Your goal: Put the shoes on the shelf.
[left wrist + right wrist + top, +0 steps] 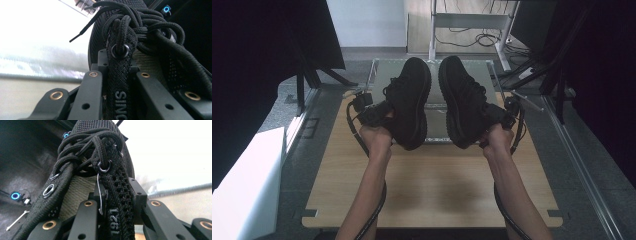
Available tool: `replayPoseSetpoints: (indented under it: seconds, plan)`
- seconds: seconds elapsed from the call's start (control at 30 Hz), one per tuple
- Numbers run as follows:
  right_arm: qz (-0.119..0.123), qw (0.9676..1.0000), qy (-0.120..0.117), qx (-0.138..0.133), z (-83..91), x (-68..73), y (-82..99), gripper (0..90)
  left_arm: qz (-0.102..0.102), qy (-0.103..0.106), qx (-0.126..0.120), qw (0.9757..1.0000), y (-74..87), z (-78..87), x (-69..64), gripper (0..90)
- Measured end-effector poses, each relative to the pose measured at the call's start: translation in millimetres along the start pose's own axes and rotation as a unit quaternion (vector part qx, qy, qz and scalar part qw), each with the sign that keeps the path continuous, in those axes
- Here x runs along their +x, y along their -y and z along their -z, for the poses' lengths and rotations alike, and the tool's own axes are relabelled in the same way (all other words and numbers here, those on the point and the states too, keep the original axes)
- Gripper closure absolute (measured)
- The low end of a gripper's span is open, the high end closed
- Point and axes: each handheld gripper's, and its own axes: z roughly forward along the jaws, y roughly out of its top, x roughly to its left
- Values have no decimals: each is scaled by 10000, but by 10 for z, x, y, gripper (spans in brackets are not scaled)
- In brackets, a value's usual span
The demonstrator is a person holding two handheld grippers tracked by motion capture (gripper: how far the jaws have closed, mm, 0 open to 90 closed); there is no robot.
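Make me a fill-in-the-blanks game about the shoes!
1. Each gripper holds one black ____.
2. The left gripper is shut on the left shoe's eyelet ____.
3. Both shoes are held up above the ____ table.
4. The right shoe has black ____ tied in front.

Missing words: shoe; strip; wooden; laces

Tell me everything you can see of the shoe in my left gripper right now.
The left shoe is a black lace-up with a mesh upper and a thick, ridged sole. It hangs clear of the wooden table, toe pointing away, sole facing the other shoe. Thick black laces are bunched over the tongue, and one loose end sticks out. A metal eyelet sits on the lace strip, which is printed with white letters. The left gripper has its fingers clamped on that strip.
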Motion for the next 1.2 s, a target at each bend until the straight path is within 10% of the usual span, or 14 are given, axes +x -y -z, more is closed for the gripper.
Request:
replayPoseSetpoints:
  seconds: [0.8, 1.0, 1.2]
  plan:
    - [-15, 9961, 874, -82, -666, -78, -480, 734, -105, -837, 162, 9963, -515, -684, 60, 808]
    - [95, 9939, 1091, -99, -739, -106, -550, 731, -197, -1067, 280, 9937, -600, -812, 21, 806]
    - [160, 9917, 1274, -51, -844, -78, -580, 729, -527, -1511, 450, 9861, -666, -950, -103, 800]
